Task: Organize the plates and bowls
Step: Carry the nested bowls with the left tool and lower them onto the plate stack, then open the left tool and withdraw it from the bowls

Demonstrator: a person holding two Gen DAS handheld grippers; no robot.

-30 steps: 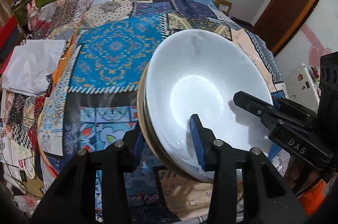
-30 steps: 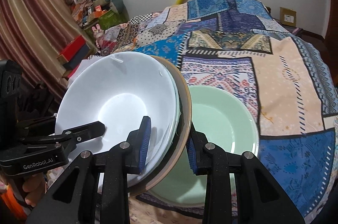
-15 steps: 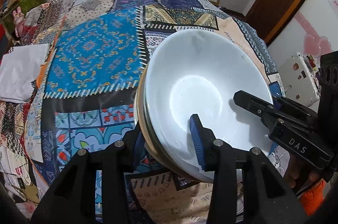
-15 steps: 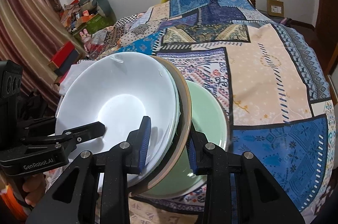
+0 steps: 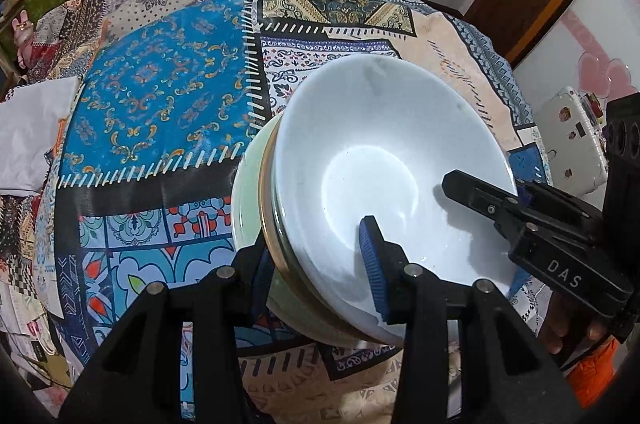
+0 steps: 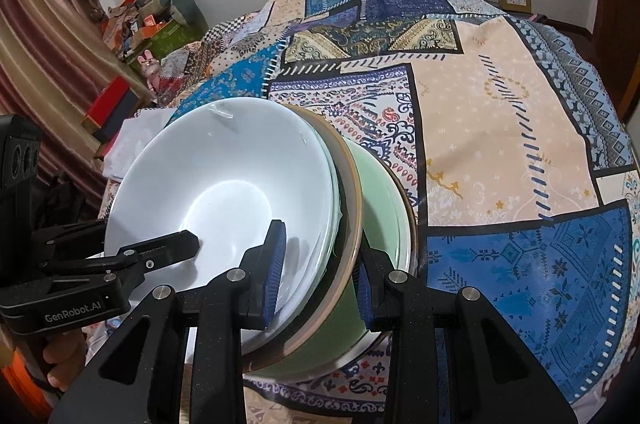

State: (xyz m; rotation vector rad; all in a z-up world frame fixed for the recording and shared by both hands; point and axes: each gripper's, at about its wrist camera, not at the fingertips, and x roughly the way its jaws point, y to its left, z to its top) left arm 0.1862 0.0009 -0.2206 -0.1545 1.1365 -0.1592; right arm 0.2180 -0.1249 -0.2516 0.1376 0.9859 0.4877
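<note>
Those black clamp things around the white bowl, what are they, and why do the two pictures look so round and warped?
No robot here: a person holds a two-finger gripper in each hand, and each gripper carries a fisheye camera looking along its fingers, hence the warping. One picture comes from the left gripper, the other from the right gripper. Both are shut on opposite rims of one stack: a white bowl nested in a brown-rimmed dish. Under it is a pale green plate; whether they touch is unclear. Beneath lies a patchwork cloth.
</note>
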